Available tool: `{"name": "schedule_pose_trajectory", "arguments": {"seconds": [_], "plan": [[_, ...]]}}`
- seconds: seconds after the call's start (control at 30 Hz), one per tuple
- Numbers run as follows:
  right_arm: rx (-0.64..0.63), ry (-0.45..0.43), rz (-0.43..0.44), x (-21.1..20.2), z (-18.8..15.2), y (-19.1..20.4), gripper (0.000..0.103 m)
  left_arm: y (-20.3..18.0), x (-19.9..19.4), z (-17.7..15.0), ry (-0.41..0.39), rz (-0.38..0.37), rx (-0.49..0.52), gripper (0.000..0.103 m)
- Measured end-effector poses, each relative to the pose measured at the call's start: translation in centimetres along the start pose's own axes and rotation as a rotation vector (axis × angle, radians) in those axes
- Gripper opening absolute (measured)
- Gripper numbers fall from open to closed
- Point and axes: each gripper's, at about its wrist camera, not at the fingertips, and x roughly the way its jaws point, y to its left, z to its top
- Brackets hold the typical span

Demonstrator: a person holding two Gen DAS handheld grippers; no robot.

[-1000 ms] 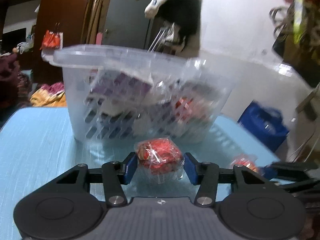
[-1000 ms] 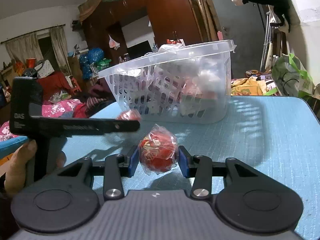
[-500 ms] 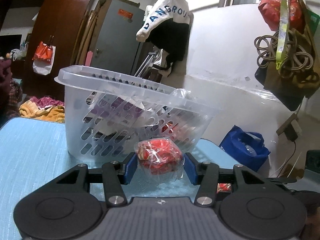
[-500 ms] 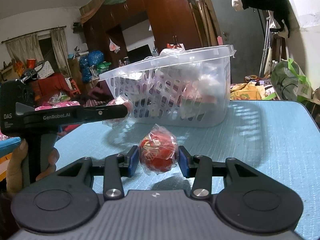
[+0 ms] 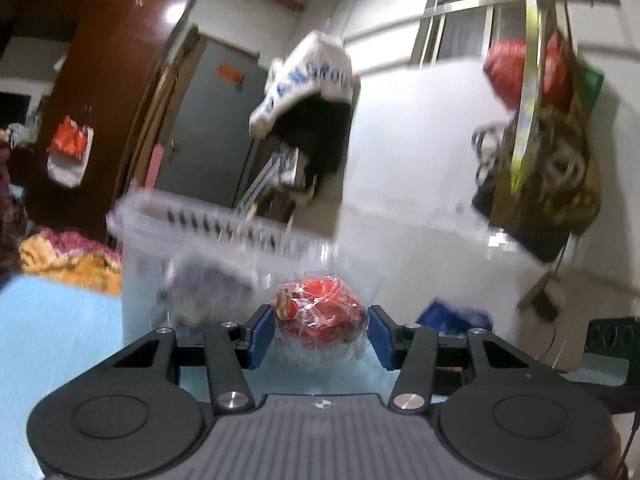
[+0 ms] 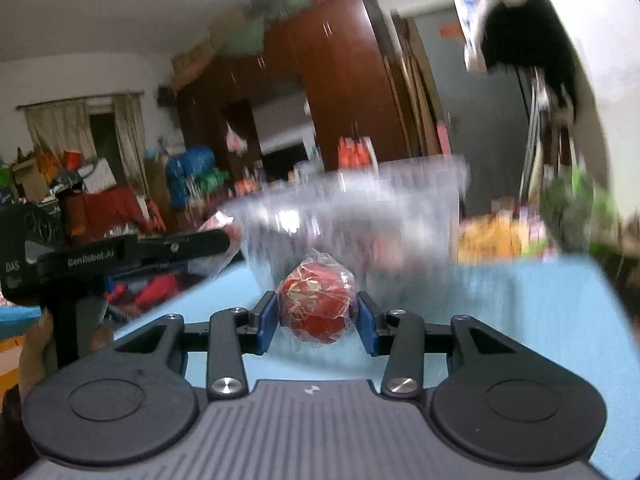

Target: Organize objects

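My left gripper (image 5: 319, 336) is shut on a red snack in clear wrap (image 5: 320, 314), lifted off the blue table (image 5: 52, 340). Right behind it stands the clear slotted plastic basket (image 5: 192, 240), blurred, with packets inside. My right gripper (image 6: 316, 320) is shut on a second red wrapped snack (image 6: 316, 304), also in the air in front of the same basket (image 6: 400, 216). In the right wrist view the left gripper (image 6: 224, 236) reaches in from the left with its wrapped snack (image 6: 218, 224) close to the basket's rim.
The blue table (image 6: 560, 320) spreads to the right of the basket. A white wall with hanging bags (image 5: 536, 168) rises behind it, and a blue bag (image 5: 452, 316) sits low by the wall. A hand (image 6: 36, 344) holds the left gripper's handle. A cluttered room lies beyond.
Both grippers have risen with their snacks and tilted up; the basket now sits lower in both views. The left gripper has come nearer to the basket rim. Both grips are unchanged.
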Motion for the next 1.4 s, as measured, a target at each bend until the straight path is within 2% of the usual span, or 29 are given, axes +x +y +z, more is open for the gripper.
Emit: {"name": "schedule_pose_trajectory", "arguments": {"seconds": [0.13,0.2,0.3,0.4,0.53,0.57,0.6,0.63,0.67,0.73,0.77,0.8,0.87,0.97,1.03,1.13,1.27,1.4], "plan": [[-0.069,-0.071,-0.007,0.0,5.2,1.9,0.045,-0.9,-1.0,4.8,-0.08,0.014,0.017,0.055],[-0.128,-0.074,-0.05,1.7,7.7,2.9,0.045,-1.1,-0.2,7.2,-0.086,0.045,0.032,0.055],[-0.162,-0.024,-0.155,6.0,10.2,2.9,0.045,-0.6,2.5,9.7,-0.05,0.128,0.036,0.055],[-0.192,0.035,-0.21,9.7,11.0,2.6,0.045,0.4,5.0,10.6,-0.001,0.186,0.036,0.055],[-0.222,0.06,-0.246,13.0,11.3,2.1,0.046,1.8,8.0,10.5,0.057,0.232,0.026,0.056],[-0.234,0.053,-0.262,13.4,11.4,2.1,0.048,2.3,8.9,10.4,0.071,0.244,0.02,0.065],[-0.244,0.049,-0.28,13.7,11.5,2.1,0.064,2.8,9.5,10.4,0.09,0.248,0.013,0.074],[-0.248,0.055,-0.293,13.8,11.4,1.9,0.088,3.3,10.1,10.1,0.108,0.255,0.0,0.089],[-0.25,0.047,-0.308,13.8,11.4,1.8,0.094,3.6,10.5,9.9,0.117,0.266,-0.01,0.09],[-0.247,0.024,-0.324,12.2,10.9,2.0,0.095,3.7,9.9,9.5,0.121,0.272,0.009,0.09],[-0.231,0.024,-0.303,11.3,10.8,2.0,0.096,3.4,9.2,9.3,0.115,0.258,0.034,0.091],[-0.209,0.019,-0.27,10.2,10.8,2.0,0.103,3.1,8.2,9.2,0.097,0.248,0.055,0.091],[-0.188,0.0,-0.253,8.3,10.7,2.2,0.103,2.3,6.1,9.0,0.046,0.246,0.084,0.103],[-0.183,-0.005,-0.289,6.3,10.1,2.7,0.103,1.4,3.4,9.0,-0.007,0.208,0.098,0.103],[-0.171,0.019,-0.351,6.0,9.5,2.7,0.103,1.3,2.5,8.9,-0.001,0.183,0.09,0.103],[-0.139,0.016,-0.458,5.7,8.6,2.3,0.103,0.7,2.3,8.6,0.026,0.216,0.111,0.103],[-0.089,0.055,-0.42,5.7,9.1,1.5,0.103,0.0,2.9,8.5,0.076,0.276,0.156,0.103],[-0.077,0.053,-0.4,5.4,8.9,1.1,0.103,0.0,3.1,8.3,0.094,0.285,0.158,0.103]]}}
